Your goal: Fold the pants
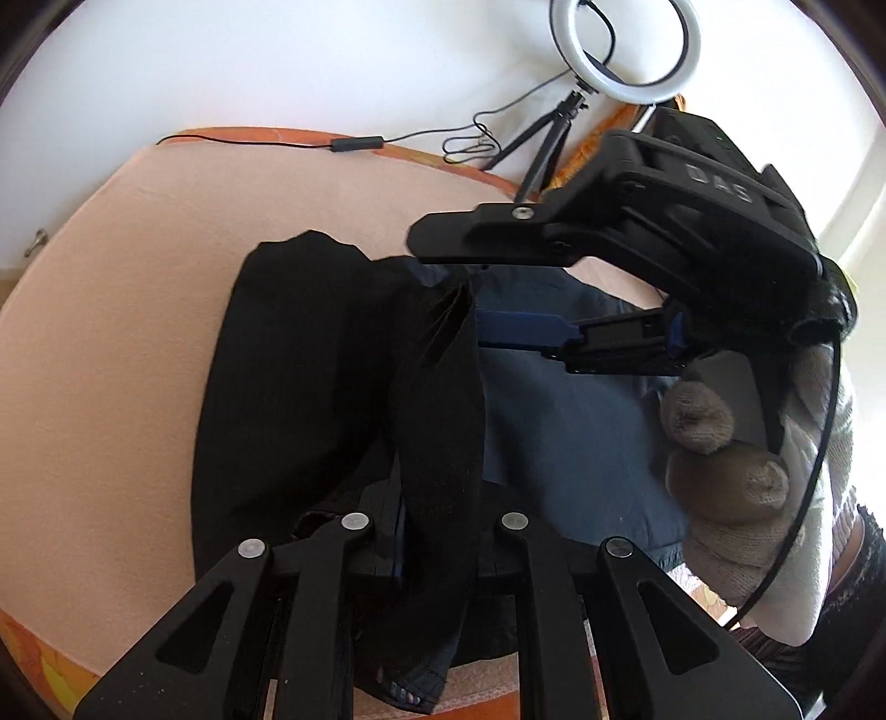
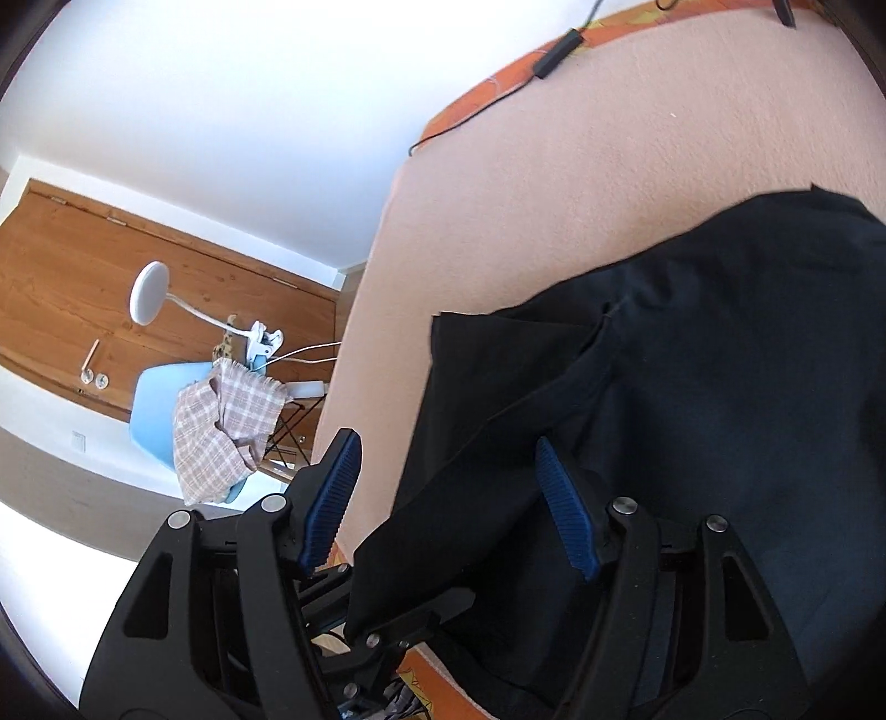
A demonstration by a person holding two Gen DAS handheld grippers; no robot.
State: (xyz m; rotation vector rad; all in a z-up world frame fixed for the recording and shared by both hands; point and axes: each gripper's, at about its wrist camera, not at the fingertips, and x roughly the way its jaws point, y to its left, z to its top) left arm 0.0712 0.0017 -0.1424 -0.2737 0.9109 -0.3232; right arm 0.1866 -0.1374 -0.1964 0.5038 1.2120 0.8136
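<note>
Dark navy pants [image 1: 565,421] lie on a peach-covered table [image 1: 111,343]. In the left wrist view my left gripper [image 1: 437,554] is shut on a black fold of the pants [image 1: 437,421] that rises between its fingers. The right gripper [image 1: 498,293] hovers over the pants at the far side, one black finger above and one blue-padded finger [image 1: 520,328] below, held by a gloved hand [image 1: 736,471]. In the right wrist view my right gripper [image 2: 448,504] is open, its blue pads [image 2: 332,498] apart around the pants' edge [image 2: 692,387].
A ring light on a small tripod [image 1: 626,50] and a cable with an inline switch [image 1: 357,145] sit at the table's far edge. An orange patterned cloth borders the table [image 2: 498,83]. A blue chair with a checked cloth [image 2: 221,426] and a white clip lamp [image 2: 149,293] stand beyond.
</note>
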